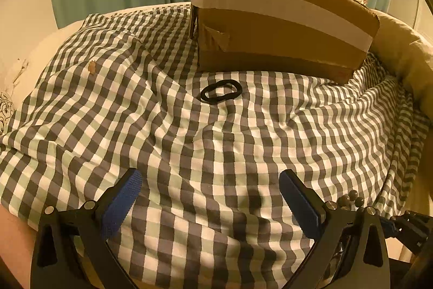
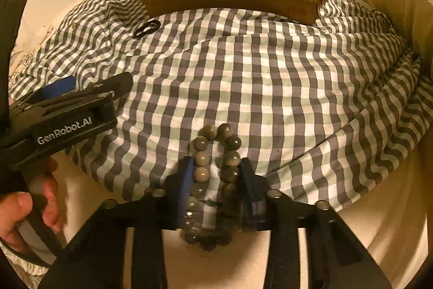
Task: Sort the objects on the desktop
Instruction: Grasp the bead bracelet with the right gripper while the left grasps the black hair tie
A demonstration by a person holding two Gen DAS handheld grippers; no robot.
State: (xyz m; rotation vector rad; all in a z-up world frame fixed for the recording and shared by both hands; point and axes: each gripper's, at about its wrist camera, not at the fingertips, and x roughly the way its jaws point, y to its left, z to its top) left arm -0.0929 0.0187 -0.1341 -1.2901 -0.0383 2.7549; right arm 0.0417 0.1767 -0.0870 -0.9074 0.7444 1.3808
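Right wrist: right hand-held gripper (image 2: 216, 175) clamped on bead bracelet (image 2: 215, 167), low over checked cloth (image 2: 270, 77), not boxed yet. Left hand-held gripper (image 1: 211, 194) jaws apart, empty. Black hair tie (image 1: 221, 91) left beside cardboard box (image 1: 270, 26). Est. early/mid.

Both wrist cameras look low and forward across the checked cloth (image 1: 216, 142) toward the cardboard box (image 1: 276, 20) beyond the jaws. They share the box and the black hair tie (image 1: 221, 90); the right view also catches the left gripper (image 2: 89, 88) beside it.
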